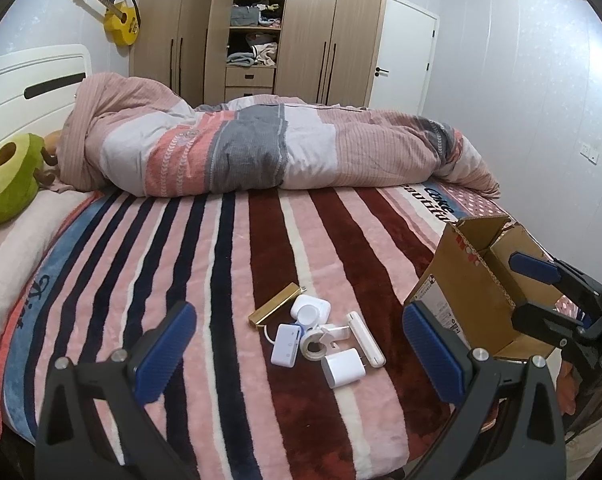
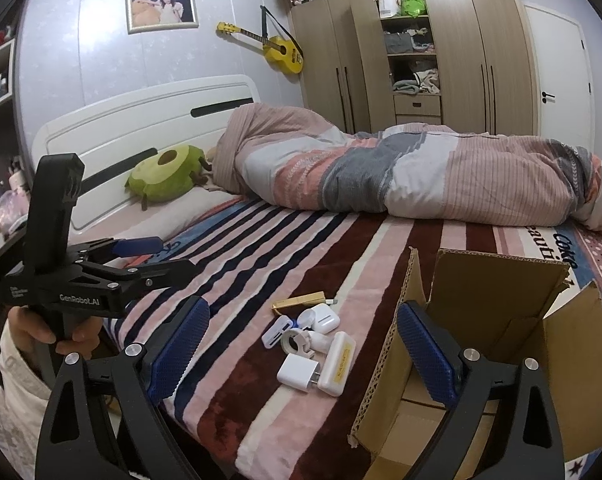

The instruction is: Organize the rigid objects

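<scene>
Blue-padded fingers [image 1: 167, 354] of the left gripper [image 1: 299, 354] stand wide apart with nothing between them, aimed at a cluster of small rigid objects on the striped bed [image 1: 229, 248]: a gold bar [image 1: 278, 304], a white charger [image 1: 343, 367], a tape roll [image 1: 313, 345] and a long white case [image 1: 365, 338]. Right gripper [image 2: 303, 354] fingers likewise stand apart and empty, beside the open cardboard box [image 2: 497, 300]. Judged best practice: take one outlying item at a time, close squarely across its flat sides, then release low inside the box.
</scene>
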`<state>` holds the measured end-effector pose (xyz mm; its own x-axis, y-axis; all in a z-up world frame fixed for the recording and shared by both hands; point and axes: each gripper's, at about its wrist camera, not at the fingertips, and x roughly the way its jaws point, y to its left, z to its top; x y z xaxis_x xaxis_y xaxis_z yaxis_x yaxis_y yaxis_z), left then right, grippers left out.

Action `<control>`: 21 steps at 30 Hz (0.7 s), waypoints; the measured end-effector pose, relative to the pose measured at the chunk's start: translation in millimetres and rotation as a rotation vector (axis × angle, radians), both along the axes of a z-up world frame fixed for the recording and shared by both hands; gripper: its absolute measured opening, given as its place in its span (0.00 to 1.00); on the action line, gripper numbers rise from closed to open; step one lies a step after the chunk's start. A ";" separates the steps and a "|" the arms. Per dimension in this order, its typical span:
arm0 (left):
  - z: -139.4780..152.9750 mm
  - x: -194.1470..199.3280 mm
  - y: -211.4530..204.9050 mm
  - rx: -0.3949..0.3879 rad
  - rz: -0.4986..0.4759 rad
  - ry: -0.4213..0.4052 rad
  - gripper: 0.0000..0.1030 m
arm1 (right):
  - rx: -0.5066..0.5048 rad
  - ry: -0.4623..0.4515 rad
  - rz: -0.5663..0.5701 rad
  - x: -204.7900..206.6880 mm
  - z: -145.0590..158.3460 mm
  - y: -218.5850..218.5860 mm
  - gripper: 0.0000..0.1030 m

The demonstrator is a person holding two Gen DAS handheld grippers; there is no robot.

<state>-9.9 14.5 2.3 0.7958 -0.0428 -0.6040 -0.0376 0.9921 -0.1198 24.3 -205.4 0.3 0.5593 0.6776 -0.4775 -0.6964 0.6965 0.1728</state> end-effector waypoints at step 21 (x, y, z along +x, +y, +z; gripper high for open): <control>8.0 -12.5 -1.9 -0.016 -0.018 -0.044 0.99 | 0.008 0.001 0.003 -7.9 0.2 -1.0 0.86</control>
